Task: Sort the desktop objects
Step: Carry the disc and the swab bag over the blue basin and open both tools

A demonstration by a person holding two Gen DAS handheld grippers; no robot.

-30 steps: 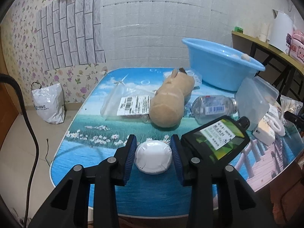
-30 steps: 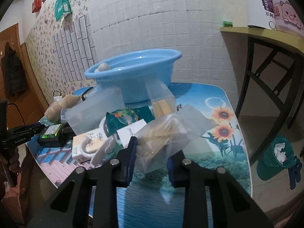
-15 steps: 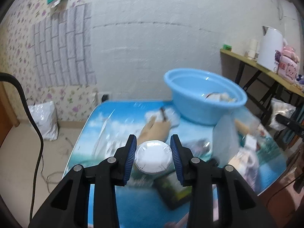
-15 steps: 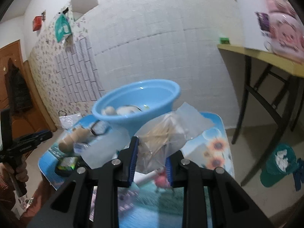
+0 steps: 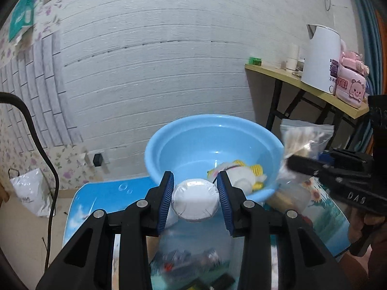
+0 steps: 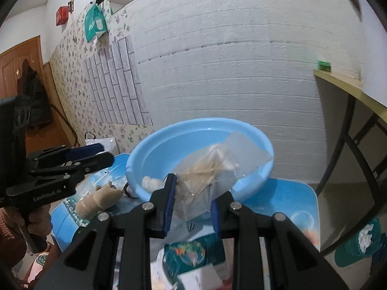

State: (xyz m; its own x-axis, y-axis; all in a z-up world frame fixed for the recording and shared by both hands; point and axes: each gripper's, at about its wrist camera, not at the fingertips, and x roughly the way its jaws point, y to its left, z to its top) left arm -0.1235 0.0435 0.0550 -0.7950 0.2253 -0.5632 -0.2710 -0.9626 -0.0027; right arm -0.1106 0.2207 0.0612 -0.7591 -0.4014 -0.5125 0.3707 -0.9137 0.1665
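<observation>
Plainly, in the left wrist view the left hand-held gripper (image 5: pixel 195 199) is clamped on a round white puck (image 5: pixel 195 200), held in the air just short of the near rim of the blue basin (image 5: pixel 212 130); the basin already holds a white and yellow soft thing (image 5: pixel 238 176), so the sorting looks partly done; the table (image 5: pixel 108 191) below is blurred and what lies on it there cannot be named.

In the right wrist view the right hand-held gripper (image 6: pixel 192 204) pinches a clear bag of pale sticks (image 6: pixel 210 169), raised in front of the basin's near rim, not yet dropped in; a small white lump (image 6: pixel 151 182) lies inside the basin; a tan plush (image 6: pixel 100 199) and a green packet (image 6: pixel 193 253) remain on the table, near its left edge and near edge; the bag hides part of the basin's floor.
</observation>
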